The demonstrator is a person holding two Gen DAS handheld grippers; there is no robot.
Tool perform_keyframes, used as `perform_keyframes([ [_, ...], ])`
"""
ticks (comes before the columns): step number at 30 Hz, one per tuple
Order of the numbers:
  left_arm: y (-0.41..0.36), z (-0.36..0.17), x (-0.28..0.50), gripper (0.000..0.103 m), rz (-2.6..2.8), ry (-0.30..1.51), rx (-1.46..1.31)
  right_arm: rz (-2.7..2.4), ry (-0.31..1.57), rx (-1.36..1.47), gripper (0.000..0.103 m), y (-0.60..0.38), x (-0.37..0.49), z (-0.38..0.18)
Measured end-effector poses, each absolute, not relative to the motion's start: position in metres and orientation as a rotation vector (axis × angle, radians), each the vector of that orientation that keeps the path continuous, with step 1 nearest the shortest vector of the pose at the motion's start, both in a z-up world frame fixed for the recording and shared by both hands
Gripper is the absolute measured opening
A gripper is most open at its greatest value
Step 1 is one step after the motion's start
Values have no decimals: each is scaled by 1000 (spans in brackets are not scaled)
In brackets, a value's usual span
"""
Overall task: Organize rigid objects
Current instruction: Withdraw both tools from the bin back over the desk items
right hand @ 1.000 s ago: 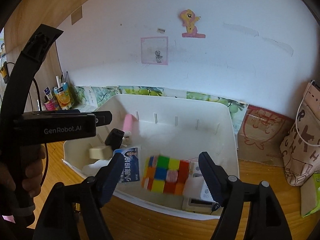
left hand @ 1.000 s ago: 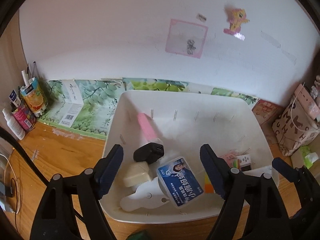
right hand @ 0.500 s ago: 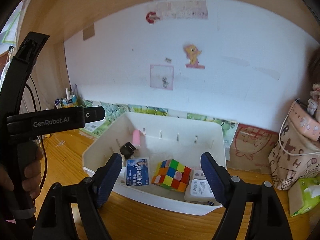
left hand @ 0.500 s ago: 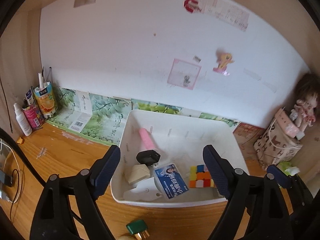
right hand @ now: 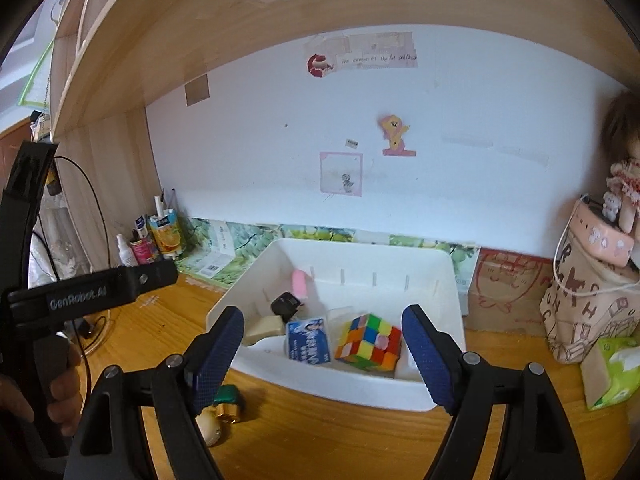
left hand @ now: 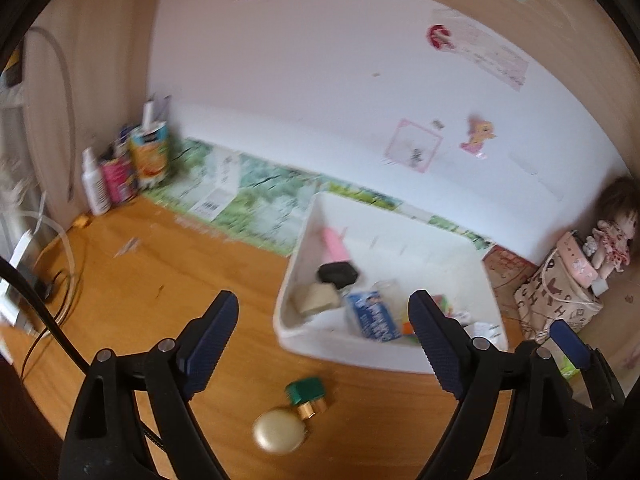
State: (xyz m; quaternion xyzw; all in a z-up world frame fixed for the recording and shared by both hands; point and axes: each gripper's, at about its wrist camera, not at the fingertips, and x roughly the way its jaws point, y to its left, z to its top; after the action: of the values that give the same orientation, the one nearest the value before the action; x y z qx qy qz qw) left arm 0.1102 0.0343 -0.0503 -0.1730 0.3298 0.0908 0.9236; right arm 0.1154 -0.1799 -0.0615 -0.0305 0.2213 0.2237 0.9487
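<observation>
A white bin [left hand: 316, 344] [right hand: 352, 386] on the wooden desk holds a pink tube [left hand: 334, 244], a black adapter [left hand: 338, 273], a beige block [left hand: 320, 300], a blue-labelled box [left hand: 372, 316] [right hand: 309, 345] and a colourful puzzle cube [right hand: 369, 342]. In front of the bin lie a green-and-gold plug [left hand: 307, 396] [right hand: 228, 400] and a round gold compact [left hand: 279, 434]. My left gripper [left hand: 324, 344] is open and empty, above the desk before the bin. My right gripper [right hand: 322, 354] is open and empty, in front of the bin.
Bottles and a juice carton [left hand: 150, 156] stand in the back left corner. Cables [left hand: 48, 288] lie at the desk's left edge. A patterned bag [right hand: 588, 308], a doll [right hand: 624, 168] and a green tissue pack [right hand: 612, 372] sit at the right. A shelf hangs overhead.
Both grippers have pulled back and up from the bin, open. The puzzle cube now rests in the bin. The plug and gold compact came into view on the desk.
</observation>
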Motion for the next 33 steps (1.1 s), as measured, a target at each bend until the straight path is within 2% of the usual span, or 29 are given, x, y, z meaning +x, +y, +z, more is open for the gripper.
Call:
perform_keyframes([
  [7,53,-66,79,89,311,735,-362,489,535,-34,82,-171,106,-84],
  [15,69,-100,60,89,378,893,-365,524,685,-24,82,-151,103,-119],
  [33,95,-160,89,89,193,1181,-420,572,957,34,82,-102,125,-175],
])
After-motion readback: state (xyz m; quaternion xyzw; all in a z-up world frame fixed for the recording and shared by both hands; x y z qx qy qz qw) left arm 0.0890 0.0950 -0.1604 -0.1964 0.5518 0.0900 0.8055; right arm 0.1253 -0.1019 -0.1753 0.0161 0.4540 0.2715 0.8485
